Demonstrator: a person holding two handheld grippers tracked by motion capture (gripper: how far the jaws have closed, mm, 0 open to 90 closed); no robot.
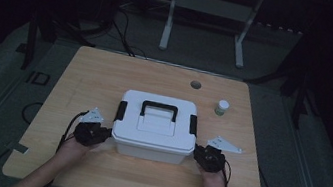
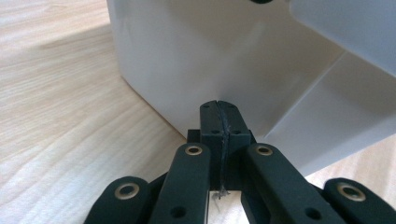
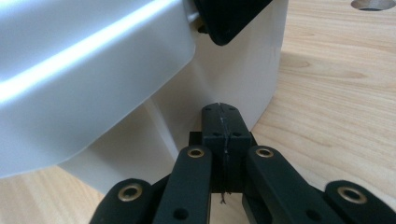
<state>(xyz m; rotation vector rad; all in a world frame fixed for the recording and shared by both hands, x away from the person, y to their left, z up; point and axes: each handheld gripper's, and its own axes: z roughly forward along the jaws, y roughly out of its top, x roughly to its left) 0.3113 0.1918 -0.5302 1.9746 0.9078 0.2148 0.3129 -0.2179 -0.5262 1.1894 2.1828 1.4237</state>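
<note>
Squarely between both tools: a white lidded box on the worktop.

The box [image 1: 155, 131] sits mid-worktop [image 1: 107, 71], nearer the person's edge, with the left tool [image 1: 103, 134] at its left wall and the right tool [image 1: 196, 155] at its right wall, each pressed against or just short of the plastic below the lid's overhang. Both tools have their jaws fully together, gripping nothing. Judging by the rigid, glossy shell, it will be stiff but slippery, so squeezing the smooth walls risks a slide; its weight cannot be told with the lid on. Better holds look like the black top handle [image 1: 159, 108] or the side latches [image 1: 121, 110]. A small capped jar [image 1: 222, 107] stands far right.
</note>
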